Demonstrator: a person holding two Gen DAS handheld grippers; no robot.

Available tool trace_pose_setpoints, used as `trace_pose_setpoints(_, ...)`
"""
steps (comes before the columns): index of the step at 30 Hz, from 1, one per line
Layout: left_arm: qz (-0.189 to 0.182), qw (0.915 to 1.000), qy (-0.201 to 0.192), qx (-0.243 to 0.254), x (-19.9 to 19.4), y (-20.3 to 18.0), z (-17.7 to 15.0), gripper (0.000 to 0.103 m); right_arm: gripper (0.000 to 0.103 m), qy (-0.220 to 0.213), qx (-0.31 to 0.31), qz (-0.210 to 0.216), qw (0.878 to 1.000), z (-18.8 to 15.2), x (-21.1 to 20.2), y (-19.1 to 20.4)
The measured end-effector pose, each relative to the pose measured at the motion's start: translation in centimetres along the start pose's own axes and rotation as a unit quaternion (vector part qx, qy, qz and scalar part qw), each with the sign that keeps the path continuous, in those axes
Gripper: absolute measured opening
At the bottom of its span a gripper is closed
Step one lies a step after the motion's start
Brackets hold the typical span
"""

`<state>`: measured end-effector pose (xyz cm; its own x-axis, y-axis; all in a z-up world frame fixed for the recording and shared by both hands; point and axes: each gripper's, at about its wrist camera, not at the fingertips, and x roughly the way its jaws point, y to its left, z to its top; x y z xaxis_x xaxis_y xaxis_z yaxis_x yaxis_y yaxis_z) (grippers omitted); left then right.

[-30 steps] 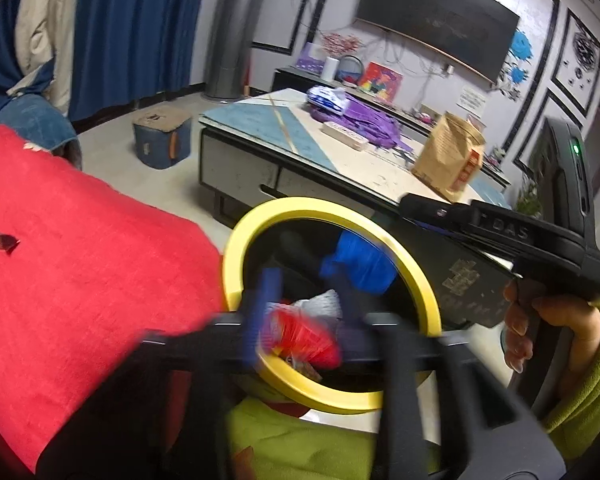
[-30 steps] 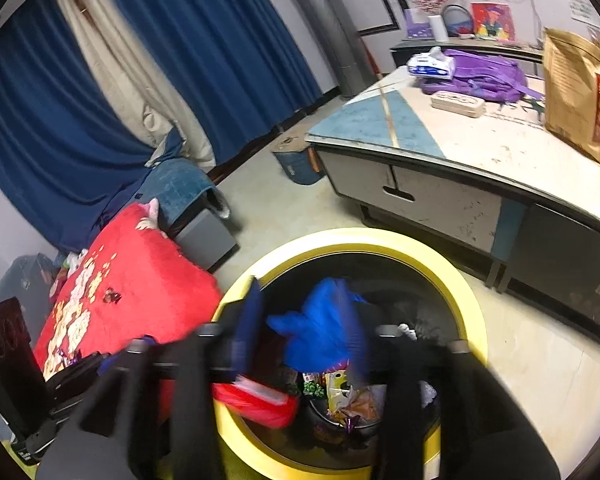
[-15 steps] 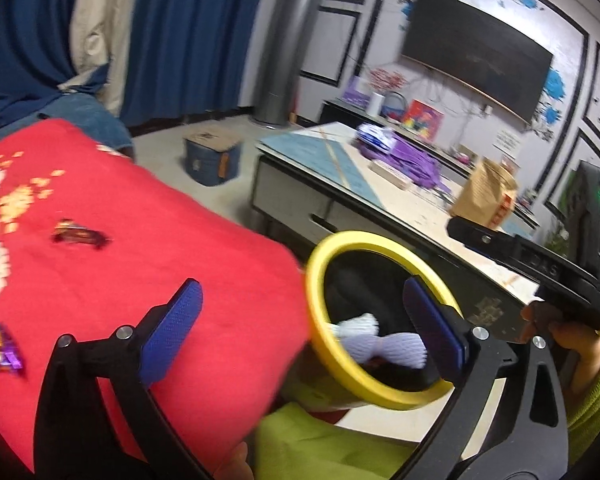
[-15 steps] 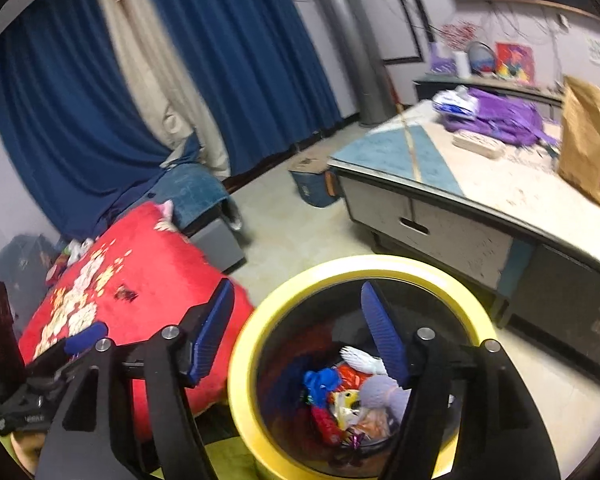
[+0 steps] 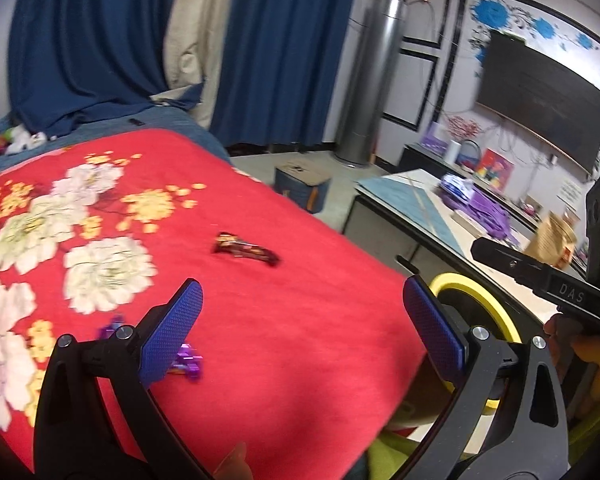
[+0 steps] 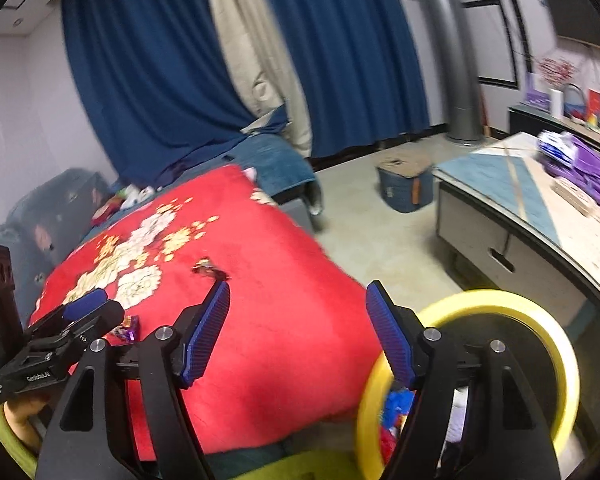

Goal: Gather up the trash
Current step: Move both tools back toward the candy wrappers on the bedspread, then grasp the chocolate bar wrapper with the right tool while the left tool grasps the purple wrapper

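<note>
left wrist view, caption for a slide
Open left tool above a red floral blanket with a dark wrapper and a purple wrapper.

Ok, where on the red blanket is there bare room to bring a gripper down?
The red blanket is bare from the dark wrapper to its near edge by the yellow-rimmed bin. It is crowded at the purple wrapper, right by the left gripper.

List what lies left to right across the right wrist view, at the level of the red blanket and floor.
Left claw → purple wrapper → dark wrapper on the red blanket → blue box → yellow-rimmed bin.
</note>
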<state>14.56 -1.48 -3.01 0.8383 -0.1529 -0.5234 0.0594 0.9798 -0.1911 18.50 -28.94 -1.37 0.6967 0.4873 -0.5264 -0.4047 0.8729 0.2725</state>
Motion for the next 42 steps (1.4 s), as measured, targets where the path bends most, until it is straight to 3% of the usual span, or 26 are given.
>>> trace_pose_setpoints(9, 0.048, 0.9978, 0.009, -0.045, -1.1, 5.4, -0.2, 0.092, 0.068, 0.042, -0.053, 0.034, 0.997, 1.4, 6.2, 5.3)
trace_pose_setpoints(16, 0.069, 0.9886, 0.041, -0.127, -0.8, 9.7, -1.2, 0.092, 0.068, 0.082, -0.092, 0.038, 0.992, 1.2, 11.1, 8.3)
trace_pose_setpoints(27, 0.053, 0.9711, 0.1, -0.21, 0.5, 11.7, -3.7, 0.092, 0.06, 0.141, -0.147, 0.015, 0.979, 1.0, 19.4, 10.9)
trace_pose_setpoints(30, 0.045, 0.9708, 0.098, -0.214, 0.8, 11.6, -3.9, 0.092, 0.052, 0.153, -0.142, 0.006, 0.978, 0.7, 21.1, 10.8)
trace_pose_setpoints(32, 0.04, 0.9711, 0.092, -0.216, 0.8, 11.4, -4.0, 0.092, 0.039, 0.162, -0.142, 0.003, 0.976, 0.3, 22.0, 10.7)
trace_pose_setpoints(36, 0.034, 0.9722, 0.09, -0.214, 1.6, 11.3, -3.9, 0.077, 0.026, 0.154, -0.141, 0.018, 0.978, -0.1, 21.3, 10.6)
trace_pose_setpoints(38, 0.035, 0.9728, 0.089, -0.211, 1.9, 11.2, -4.0, 0.063, 0.018, 0.15, -0.14, 0.023, 0.978, -0.5, 20.8, 10.4)
trace_pose_setpoints(39, 0.036, 0.973, 0.09, -0.21, 2.1, 11.2, -4.0, 0.05, 0.018, 0.147, -0.137, 0.025, 0.979, -0.8, 20.3, 10.2)
trace_pose_setpoints(42, 0.03, 0.9728, 0.09, -0.211, 2.3, 11.4, -4.1, 0.046, 0.018, 0.137, -0.125, 0.033, 0.982, -1.5, 19.1, 9.6)
